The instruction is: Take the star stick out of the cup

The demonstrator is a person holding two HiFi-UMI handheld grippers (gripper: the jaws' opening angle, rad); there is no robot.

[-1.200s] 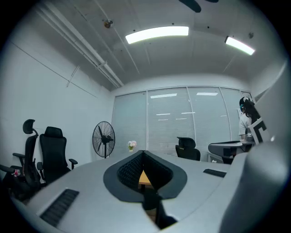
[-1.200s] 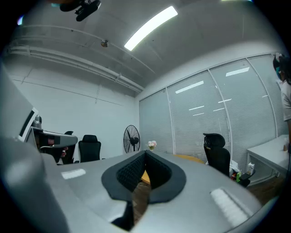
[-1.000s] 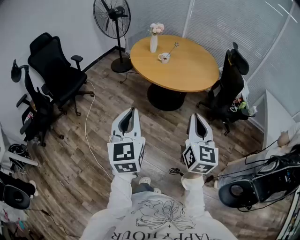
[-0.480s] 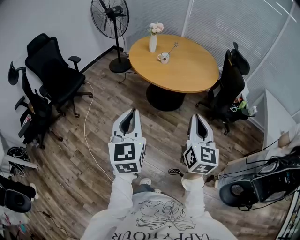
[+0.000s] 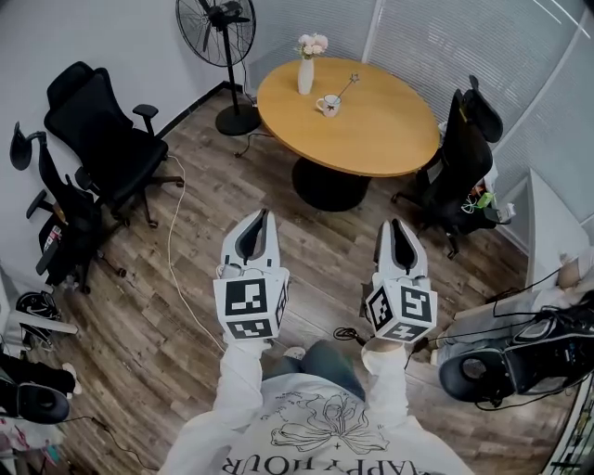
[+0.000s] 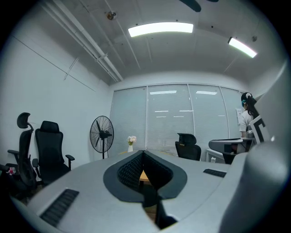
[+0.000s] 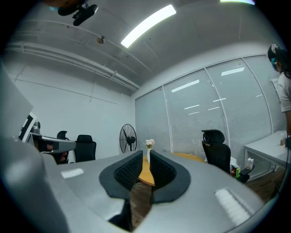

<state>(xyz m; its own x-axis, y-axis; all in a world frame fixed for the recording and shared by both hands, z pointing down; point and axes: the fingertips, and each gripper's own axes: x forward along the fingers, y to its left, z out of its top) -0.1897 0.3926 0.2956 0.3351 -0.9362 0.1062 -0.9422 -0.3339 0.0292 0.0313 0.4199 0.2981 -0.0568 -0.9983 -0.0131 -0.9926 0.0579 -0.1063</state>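
Head view shows the grey left gripper (image 5: 264, 215) clenched and empty at lower centre, the white cup (image 5: 328, 104) holding the thin star stick (image 5: 345, 88) on the round wooden table (image 5: 371, 139) at upper centre, and the grey right gripper (image 5: 396, 223), its jaws opening on nothing, well apart from both, so a hasty long reach could tip the cup.

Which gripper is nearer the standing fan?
Left. The left gripper is short of the fan, slightly to its right; the right gripper, jaws opening and empty, is much farther right.
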